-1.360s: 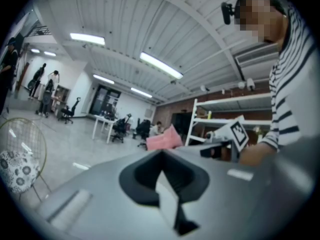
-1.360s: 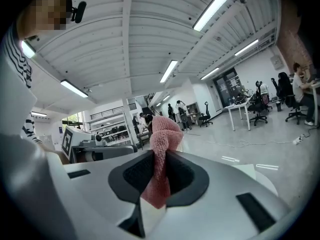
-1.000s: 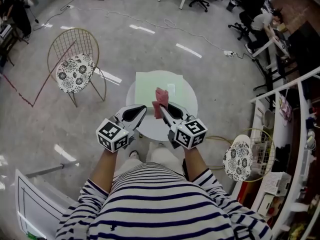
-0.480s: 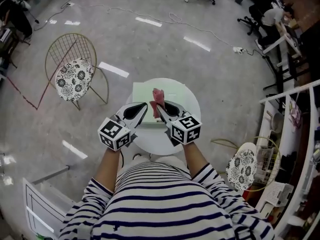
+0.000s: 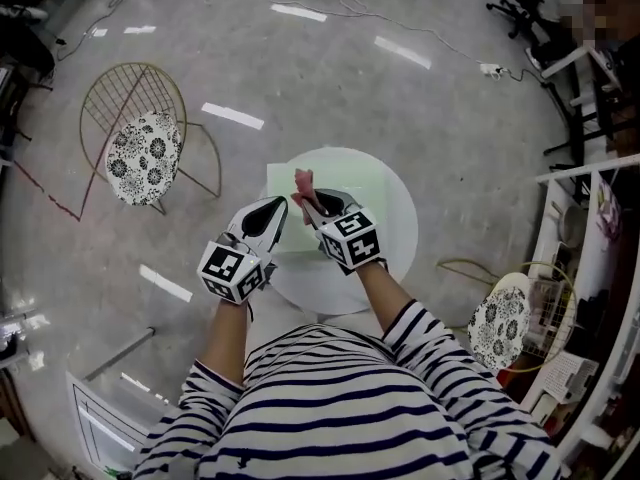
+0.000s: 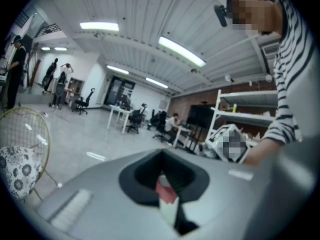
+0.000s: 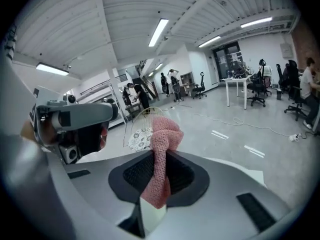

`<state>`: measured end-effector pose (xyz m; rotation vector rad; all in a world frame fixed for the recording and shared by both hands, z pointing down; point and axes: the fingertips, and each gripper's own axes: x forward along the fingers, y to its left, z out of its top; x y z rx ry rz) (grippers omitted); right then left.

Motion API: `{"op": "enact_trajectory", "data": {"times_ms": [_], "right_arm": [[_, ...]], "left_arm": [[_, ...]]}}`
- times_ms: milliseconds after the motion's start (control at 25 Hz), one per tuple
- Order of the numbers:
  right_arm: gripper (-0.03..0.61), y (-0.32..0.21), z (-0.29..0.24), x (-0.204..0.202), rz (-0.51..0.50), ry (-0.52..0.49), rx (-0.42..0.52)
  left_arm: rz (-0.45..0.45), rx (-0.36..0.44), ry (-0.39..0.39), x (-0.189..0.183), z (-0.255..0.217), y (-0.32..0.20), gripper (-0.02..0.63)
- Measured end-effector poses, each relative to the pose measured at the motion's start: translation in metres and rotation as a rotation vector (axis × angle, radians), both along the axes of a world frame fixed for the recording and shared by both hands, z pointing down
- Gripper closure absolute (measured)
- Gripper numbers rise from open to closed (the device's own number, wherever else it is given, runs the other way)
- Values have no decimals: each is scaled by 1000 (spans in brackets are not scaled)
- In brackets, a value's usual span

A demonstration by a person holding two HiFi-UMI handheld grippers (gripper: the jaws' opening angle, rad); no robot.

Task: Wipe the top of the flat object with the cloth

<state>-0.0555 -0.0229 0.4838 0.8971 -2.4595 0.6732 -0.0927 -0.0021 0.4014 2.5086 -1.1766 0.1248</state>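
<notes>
In the head view a pale green flat board point(image 5: 352, 194) lies on a round white table point(image 5: 400, 240). My right gripper point(image 5: 304, 199) is shut on a pink knitted cloth point(image 5: 302, 180), which sticks up from its tips over the board's near left part. In the right gripper view the cloth point(image 7: 163, 143) is pinched in the right gripper point(image 7: 153, 204), bunched above and hanging below. My left gripper point(image 5: 277, 205) hovers just left of it over the board's near edge. Seen in its own view, the left gripper point(image 6: 167, 204) has its jaws together and grips nothing.
A gold wire chair with a floral cushion point(image 5: 142, 140) stands left of the table. A second floral chair point(image 5: 500, 320) is at the right, beside white shelving point(image 5: 590, 268). A cable point(image 5: 420, 30) runs across the floor beyond. A white frame point(image 5: 100, 408) lies at lower left.
Both grippers have moved forward and down over the table. The cloth, still pinched in the right gripper, now sits over the green board rather than at the table's near edge.
</notes>
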Motion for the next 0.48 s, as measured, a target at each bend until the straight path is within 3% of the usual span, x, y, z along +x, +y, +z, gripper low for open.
{"op": "enact_trajectory", "data": {"times_ms": [120, 480], "right_arm": [[528, -14, 23, -14, 7, 35, -46], [528, -37, 69, -71, 7, 5, -189]], "left_arm": [[7, -28, -2, -10, 12, -14, 607], [60, -79, -3, -28, 33, -35, 607]]}}
